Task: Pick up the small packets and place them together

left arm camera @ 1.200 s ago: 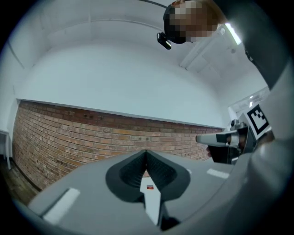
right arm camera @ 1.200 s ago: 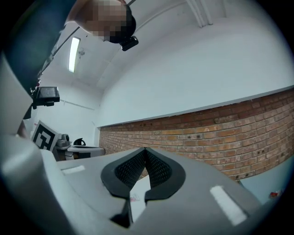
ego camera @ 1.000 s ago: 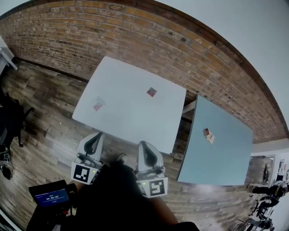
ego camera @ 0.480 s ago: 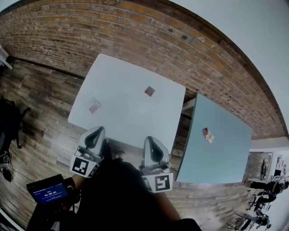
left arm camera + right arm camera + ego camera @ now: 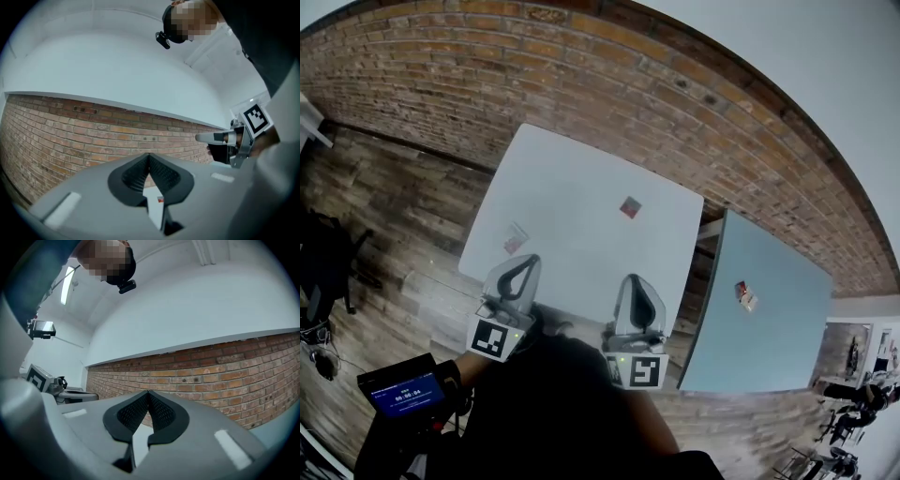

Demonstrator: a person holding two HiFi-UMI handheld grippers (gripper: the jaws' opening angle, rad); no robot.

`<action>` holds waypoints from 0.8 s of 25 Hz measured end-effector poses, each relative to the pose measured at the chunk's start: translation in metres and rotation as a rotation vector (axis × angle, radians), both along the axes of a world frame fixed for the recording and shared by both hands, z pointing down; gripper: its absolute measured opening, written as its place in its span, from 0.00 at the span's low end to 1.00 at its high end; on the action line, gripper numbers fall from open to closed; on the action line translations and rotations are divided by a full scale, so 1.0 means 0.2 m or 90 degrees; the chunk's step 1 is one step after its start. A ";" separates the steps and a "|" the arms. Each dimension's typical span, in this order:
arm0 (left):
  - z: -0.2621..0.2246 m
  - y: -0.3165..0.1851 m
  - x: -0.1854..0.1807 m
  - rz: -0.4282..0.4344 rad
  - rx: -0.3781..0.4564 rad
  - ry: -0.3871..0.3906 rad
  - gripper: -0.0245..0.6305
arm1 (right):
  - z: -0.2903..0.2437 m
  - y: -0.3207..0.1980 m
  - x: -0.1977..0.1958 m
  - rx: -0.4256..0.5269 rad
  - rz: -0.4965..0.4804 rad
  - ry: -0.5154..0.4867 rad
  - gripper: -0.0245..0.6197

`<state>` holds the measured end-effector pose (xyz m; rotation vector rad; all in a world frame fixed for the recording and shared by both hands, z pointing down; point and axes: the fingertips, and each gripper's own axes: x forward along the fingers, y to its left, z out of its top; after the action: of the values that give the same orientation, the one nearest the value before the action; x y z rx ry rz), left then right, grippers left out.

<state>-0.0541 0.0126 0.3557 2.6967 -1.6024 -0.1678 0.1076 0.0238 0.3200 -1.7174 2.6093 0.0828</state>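
Jaws on both tools are pressed tip to tip and hold nothing. Your left gripper (image 5: 528, 259) and right gripper (image 5: 636, 279) each show ribbed black rubber pads meeting in a pointed leaf shape, set in smooth grey plastic shells. You hold them level at the near edge of the square, matte white table (image 5: 581, 169). Two small packets lie flat on it, well apart: a pale pink-printed packet (image 5: 515, 238) just ahead of your left gripper, and a dark red square packet (image 5: 629, 207) farther in. A third packet (image 5: 745, 295), red and white, lies on the blue-grey table (image 5: 787, 347) to your right. Rough red brick wall (image 5: 487, 84) runs behind, and the wooden plank floor (image 5: 384, 206) looks worn.
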 end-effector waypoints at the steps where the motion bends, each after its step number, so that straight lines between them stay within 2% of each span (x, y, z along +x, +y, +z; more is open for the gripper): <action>1: -0.01 -0.03 0.01 -0.004 0.007 -0.007 0.04 | 0.01 -0.01 0.01 -0.004 0.004 -0.003 0.04; 6: -0.07 -0.13 0.00 -0.011 0.028 -0.011 0.04 | 0.04 -0.09 -0.04 0.003 0.013 -0.011 0.04; 13: 0.01 -0.27 -0.08 -0.013 0.000 -0.006 0.04 | 0.12 -0.20 -0.12 -0.018 0.036 -0.006 0.04; 20: 0.16 -0.37 -0.14 0.014 -0.028 -0.015 0.04 | 0.17 -0.27 -0.19 -0.023 0.047 0.004 0.04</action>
<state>-0.0816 -0.0618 0.3872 2.6917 -1.5619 -0.0997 0.0705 -0.0302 0.3538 -1.8276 2.5666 0.0427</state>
